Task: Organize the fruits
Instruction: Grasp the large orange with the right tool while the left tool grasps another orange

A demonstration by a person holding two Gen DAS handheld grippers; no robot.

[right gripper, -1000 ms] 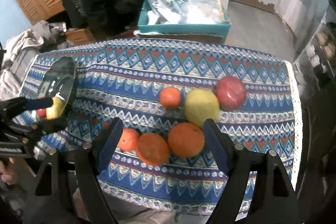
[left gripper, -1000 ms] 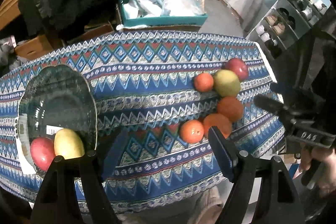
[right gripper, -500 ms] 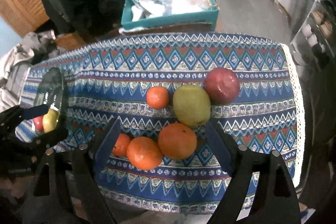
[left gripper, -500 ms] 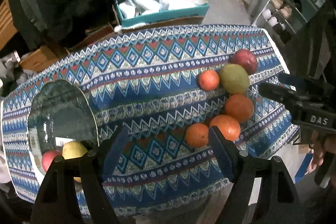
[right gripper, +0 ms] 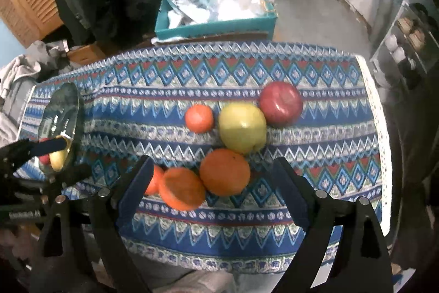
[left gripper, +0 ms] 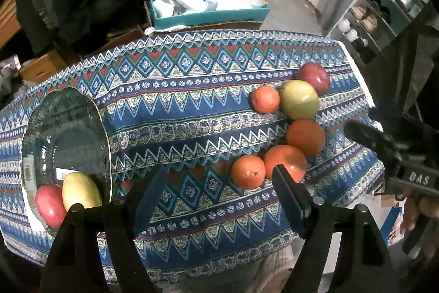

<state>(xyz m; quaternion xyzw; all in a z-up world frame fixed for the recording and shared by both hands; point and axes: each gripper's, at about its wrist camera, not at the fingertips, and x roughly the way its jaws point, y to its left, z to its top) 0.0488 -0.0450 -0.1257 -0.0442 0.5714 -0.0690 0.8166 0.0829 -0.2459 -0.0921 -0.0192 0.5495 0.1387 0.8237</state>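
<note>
A glass plate (left gripper: pixel 65 125) at the table's left holds a red apple (left gripper: pixel 49 205) and a yellow fruit (left gripper: pixel 81 192). On the right of the patterned cloth lie several oranges (left gripper: pixel 248 171), a green-yellow apple (left gripper: pixel 299 103) and a red apple (left gripper: pixel 314 78). My left gripper (left gripper: pixel 216 194) is open and empty above the near cloth, left of the oranges. My right gripper (right gripper: pixel 216 183) is open, its fingers either side of two oranges (right gripper: pixel 225 172), above them. The green-yellow apple (right gripper: pixel 242 128) and red apple (right gripper: pixel 281 103) lie just beyond.
A teal box (right gripper: pixel 216 18) with white bags stands behind the table. A shelf with jars (left gripper: pixel 384 7) is at the far right. The table's right edge (right gripper: pixel 382 139) is close to the fruit. The plate shows at the left in the right wrist view (right gripper: pixel 59 111).
Both grippers have shifted over the table; the right gripper has moved closer to the oranges, which now sit larger between its fingers. No fruit has moved.
</note>
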